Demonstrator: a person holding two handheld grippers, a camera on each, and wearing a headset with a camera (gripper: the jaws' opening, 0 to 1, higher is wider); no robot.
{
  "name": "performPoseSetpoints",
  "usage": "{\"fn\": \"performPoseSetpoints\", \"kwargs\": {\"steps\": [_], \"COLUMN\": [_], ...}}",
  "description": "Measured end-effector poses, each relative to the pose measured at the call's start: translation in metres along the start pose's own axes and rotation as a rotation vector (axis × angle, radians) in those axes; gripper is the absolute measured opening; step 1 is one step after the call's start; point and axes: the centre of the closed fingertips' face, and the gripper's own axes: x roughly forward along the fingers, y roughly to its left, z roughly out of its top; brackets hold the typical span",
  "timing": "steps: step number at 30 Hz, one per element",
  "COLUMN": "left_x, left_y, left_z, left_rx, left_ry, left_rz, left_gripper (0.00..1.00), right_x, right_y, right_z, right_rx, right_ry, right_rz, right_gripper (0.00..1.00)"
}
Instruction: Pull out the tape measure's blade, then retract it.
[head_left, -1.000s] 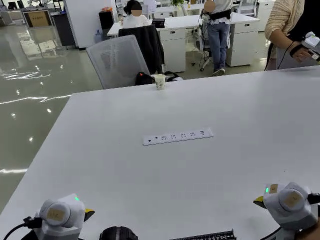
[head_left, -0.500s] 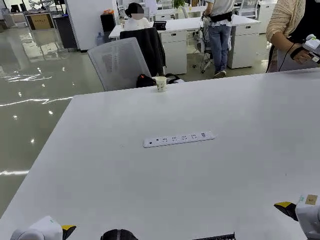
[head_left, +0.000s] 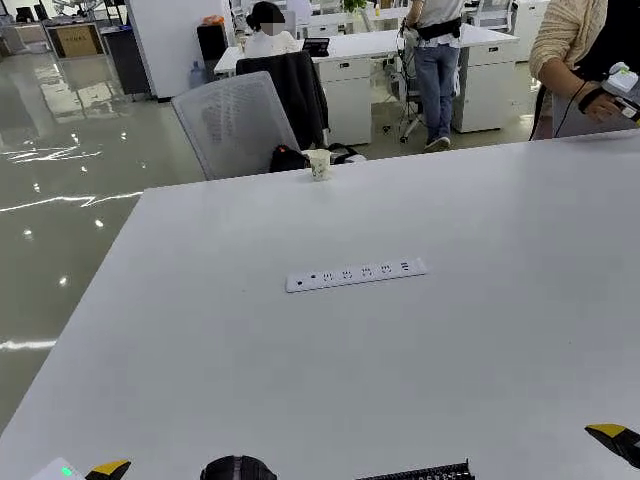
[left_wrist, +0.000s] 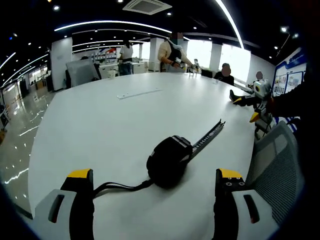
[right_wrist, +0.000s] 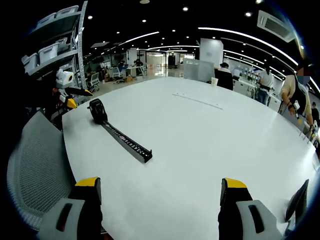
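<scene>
A black tape measure lies on the white table near its front edge, with its blade pulled out and lying flat. In the head view the case and blade peek in at the bottom edge. The right gripper view shows the case at the left and the blade running out to its hook end. My left gripper is open behind the case, holding nothing. My right gripper is open, well back from the blade's tip. Yellow fingertips show at the lower left and others at the lower right.
A white power strip lies mid-table. A paper cup stands at the far edge, with a grey mesh chair behind it. A person with another gripper stands at the far right corner. Desks and people fill the room behind.
Both grippers have drawn back toward me and mostly dropped out of the head view's bottom edge. The tape measure stays in place with its blade out.
</scene>
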Motion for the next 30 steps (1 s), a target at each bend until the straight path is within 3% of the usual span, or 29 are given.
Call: {"fn": "performPoseSetpoints", "kwargs": {"steps": [12, 20, 23, 30], "left_x": [-0.008, -0.010, -0.012, -0.017], "left_y": [0.004, 0.013, 0.012, 0.013], "left_z": [-0.006, -0.023, -0.038, -0.041], "left_rx": [0.013, 0.003, 0.022, 0.019], "left_ry": [-0.010, -0.009, 0.043, 0.022], "left_rz": [0.010, 0.009, 0.001, 0.010], "left_gripper": [0.99, 0.99, 0.99, 0.99], "right_x": [-0.018, -0.020, -0.019, -0.016], "right_y": [-0.002, -0.003, 0.000, 0.009], "right_z": [-0.024, -0.023, -0.021, -0.018], "right_rx": [0.043, 0.037, 0.021, -0.001], "right_ry": [0.029, 0.029, 0.029, 0.038], "right_rz": [-0.039, -0.036, -0.029, -0.003], "right_gripper": [0.99, 0.99, 0.99, 0.99]}}
